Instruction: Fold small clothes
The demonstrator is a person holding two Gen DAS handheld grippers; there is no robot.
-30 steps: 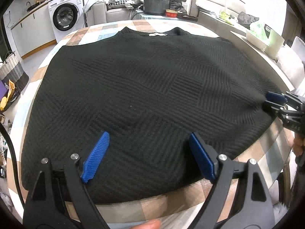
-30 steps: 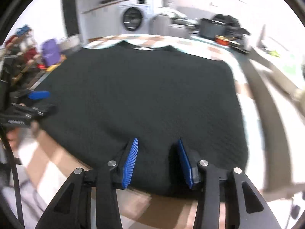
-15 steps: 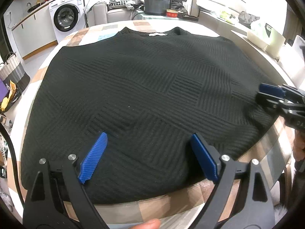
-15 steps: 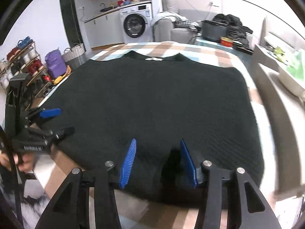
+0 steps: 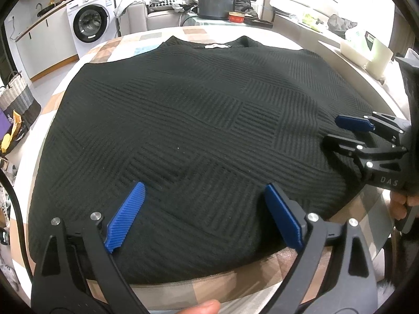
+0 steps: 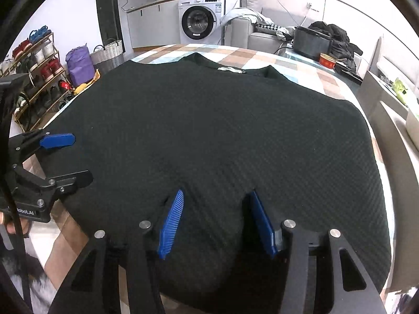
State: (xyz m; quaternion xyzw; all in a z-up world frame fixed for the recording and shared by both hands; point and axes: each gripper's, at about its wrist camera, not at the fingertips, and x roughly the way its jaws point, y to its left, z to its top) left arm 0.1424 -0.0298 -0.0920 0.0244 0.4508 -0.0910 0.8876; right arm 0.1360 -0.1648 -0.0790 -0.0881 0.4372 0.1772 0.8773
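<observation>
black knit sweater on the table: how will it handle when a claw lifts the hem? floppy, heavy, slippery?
The black sweater is likely floppy: it lies flat, following the table. Probably heavyish for cloth, since the ribbed knit looks thick. Unlikely to slip: the textured weave should catch the ridged blue pads; a fold already bunches inside the right claw, whose jaws have just been opening.

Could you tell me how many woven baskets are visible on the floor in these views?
1: the woven basket stands on the floor beside the purple bag, beyond the table's far left edge. Others may be hidden.
</observation>
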